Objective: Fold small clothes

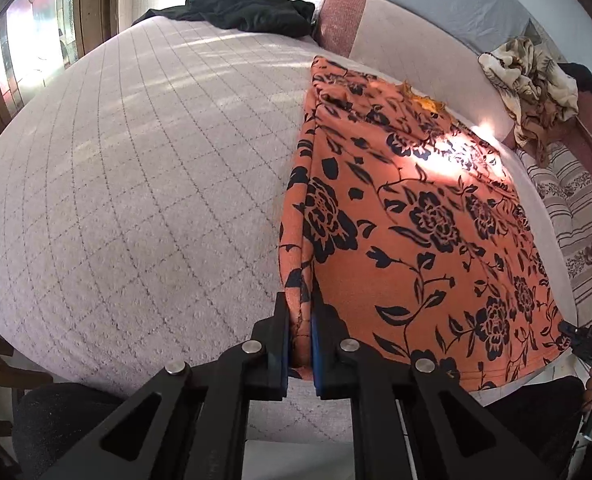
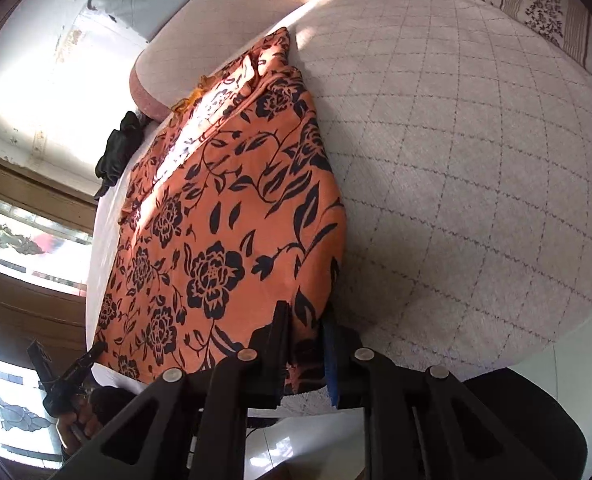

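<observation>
Closest to me, my left gripper (image 1: 301, 344) has its jaws clamped on the near left corner of the orange cloth (image 1: 408, 216). A bunched fold of the cloth sits squeezed between the blue pads (image 1: 316, 356). My right gripper (image 2: 306, 354) has its jaws clamped on the other near corner of the same cloth (image 2: 224, 216), and the cloth edge fills the gap between them.

The orange cloth has black flowers and leaves on it. It lies spread out on the bed (image 1: 136, 184), with its near edge at the edge of the bed by me. The bed cover is pale with a thin criss-cross line pattern. A bright patch of sun falls on the far part of the cloth.

In the left view, the right gripper shows small at the right edge, at the cloth's far corner. In the right view, a hand (image 2: 78, 420) holds the left gripper at the lower left.

Farther away, a black garment (image 1: 248, 10) lies at the far edge of the bed. A crumpled tan cloth (image 1: 532, 80) sits off to the right, near a striped pillow (image 1: 576, 208).
</observation>
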A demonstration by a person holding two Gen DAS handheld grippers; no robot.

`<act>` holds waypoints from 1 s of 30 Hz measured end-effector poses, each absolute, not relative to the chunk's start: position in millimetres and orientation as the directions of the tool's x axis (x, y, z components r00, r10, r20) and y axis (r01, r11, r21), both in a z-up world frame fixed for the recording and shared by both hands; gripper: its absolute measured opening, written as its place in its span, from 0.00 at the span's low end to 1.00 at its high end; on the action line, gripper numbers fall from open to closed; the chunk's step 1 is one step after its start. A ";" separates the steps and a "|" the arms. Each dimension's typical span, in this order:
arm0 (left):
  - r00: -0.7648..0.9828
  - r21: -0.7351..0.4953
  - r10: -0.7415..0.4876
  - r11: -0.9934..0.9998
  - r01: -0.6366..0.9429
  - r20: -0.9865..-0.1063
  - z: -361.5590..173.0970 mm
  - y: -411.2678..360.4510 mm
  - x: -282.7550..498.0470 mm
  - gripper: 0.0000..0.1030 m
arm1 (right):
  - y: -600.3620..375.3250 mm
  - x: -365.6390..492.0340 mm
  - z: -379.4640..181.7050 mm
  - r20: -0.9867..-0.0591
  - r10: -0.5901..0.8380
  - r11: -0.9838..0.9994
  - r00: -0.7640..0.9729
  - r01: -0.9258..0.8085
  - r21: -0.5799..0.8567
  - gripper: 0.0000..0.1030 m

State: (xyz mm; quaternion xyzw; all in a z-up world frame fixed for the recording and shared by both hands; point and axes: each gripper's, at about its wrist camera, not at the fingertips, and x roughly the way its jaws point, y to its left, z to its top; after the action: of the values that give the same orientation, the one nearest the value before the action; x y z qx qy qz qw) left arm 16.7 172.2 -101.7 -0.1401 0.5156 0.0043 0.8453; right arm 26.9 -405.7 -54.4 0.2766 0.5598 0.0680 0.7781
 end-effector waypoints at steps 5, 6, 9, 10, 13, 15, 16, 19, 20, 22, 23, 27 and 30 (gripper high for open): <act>0.439 -0.246 -0.150 0.954 -0.170 -0.886 -116.0 170.6 21.0 0.45 | -404.8 33.5 -67.7 -0.858 0.404 0.842 0.318 0.238 0.485 0.75; 0.446 -0.249 -0.154 0.955 -0.163 -0.882 -115.7 168.2 21.3 0.58 | -402.5 33.9 -68.1 -0.857 0.407 0.845 0.316 0.227 0.484 0.75; 0.436 -0.145 -0.068 0.979 -0.146 -0.897 -119.3 157.8 23.5 0.28 | -403.2 35.0 -74.2 -0.865 0.393 0.848 0.312 0.239 0.472 0.58; 0.437 -0.145 -0.074 0.981 -0.132 -0.897 -117.7 157.8 24.2 0.07 | -404.8 34.6 -74.3 -0.872 0.379 0.855 0.310 0.243 0.459 0.20; 0.480 -0.235 -0.148 0.964 -0.126 -0.864 -92.5 164.9 21.2 0.07 | -409.3 32.4 -69.3 -0.858 0.409 0.841 0.311 0.235 0.487 0.07; 0.534 -0.263 -0.168 0.959 -0.105 -0.828 -67.7 166.9 15.4 0.07 | -409.6 30.2 -53.9 -0.839 0.422 0.833 0.344 0.218 0.508 0.07; 0.548 -0.270 -0.173 0.957 -0.102 -0.819 -60.7 168.2 14.4 0.07 | -410.7 29.9 -45.9 -0.828 0.426 0.827 0.364 0.214 0.520 0.07; 0.509 -0.265 -0.166 0.956 -0.127 -0.844 -76.5 171.3 22.1 0.07 | -413.4 33.8 -46.2 -0.822 0.434 0.819 0.369 0.220 0.531 0.07; 0.472 -0.248 -0.155 0.958 -0.141 -0.868 -91.3 171.6 25.1 0.07 | -414.2 35.6 -55.3 -0.828 0.440 0.814 0.348 0.234 0.531 0.07; 0.406 -0.240 -0.149 0.953 -0.183 -0.902 -117.8 174.6 27.3 0.07 | -414.3 35.8 -72.6 -0.828 0.469 0.794 0.309 0.262 0.548 0.11; 0.419 -0.243 -0.146 0.952 -0.187 -0.896 -120.2 174.6 26.0 0.08 | -414.7 35.0 -77.1 -0.826 0.478 0.785 0.299 0.277 0.554 0.11; 0.439 -0.229 -0.139 0.960 -0.161 -0.888 -114.2 168.7 25.2 0.12 | -416.5 33.4 -74.7 -0.817 0.483 0.781 0.315 0.268 0.564 0.47; 0.436 -0.237 -0.147 0.958 -0.161 -0.888 -119.8 169.9 28.5 0.20 | -416.3 34.7 -75.4 -0.816 0.483 0.783 0.318 0.260 0.565 0.73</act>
State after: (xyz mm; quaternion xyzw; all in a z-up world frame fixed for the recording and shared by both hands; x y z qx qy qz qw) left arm 28.5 169.9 -119.8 -0.1448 0.5312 0.0041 0.8347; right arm 34.7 -416.3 -75.4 0.3208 0.5789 0.0747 0.7459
